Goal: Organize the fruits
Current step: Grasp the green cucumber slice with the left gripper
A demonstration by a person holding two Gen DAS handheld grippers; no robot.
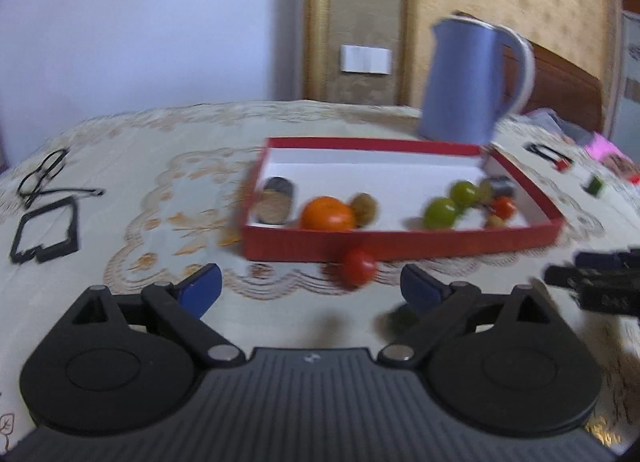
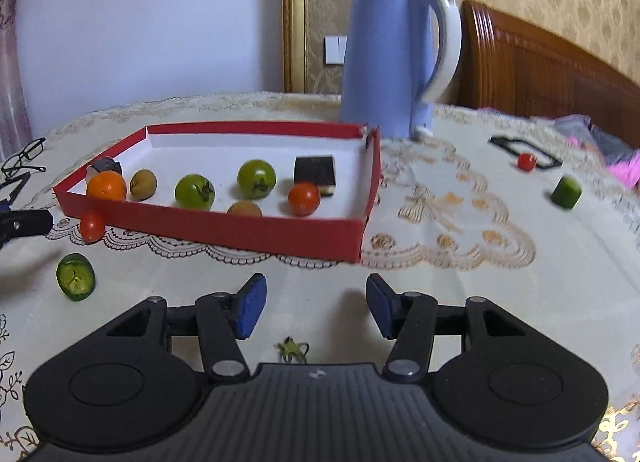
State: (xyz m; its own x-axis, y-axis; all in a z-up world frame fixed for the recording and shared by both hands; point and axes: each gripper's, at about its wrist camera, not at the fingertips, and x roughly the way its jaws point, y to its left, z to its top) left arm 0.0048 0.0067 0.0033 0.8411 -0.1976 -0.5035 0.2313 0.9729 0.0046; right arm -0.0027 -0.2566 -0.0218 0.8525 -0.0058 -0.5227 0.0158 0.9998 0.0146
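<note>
Red cherry tomato (image 1: 359, 267) lies on the bench (image 1: 160, 182), touching the front wall of the red box (image 1: 400, 248), just ahead of your left tongs (image 1: 310, 288), jaws apart, empty. Straddle it squarely, close gently; it likely rolls. Right tongs (image 2: 316, 306) also apart, empty.

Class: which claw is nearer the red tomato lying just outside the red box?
Left. The left claw, open, faces the red tomato just ahead. The right claw, open, sits farther right; there the tomato lies far left.
</note>
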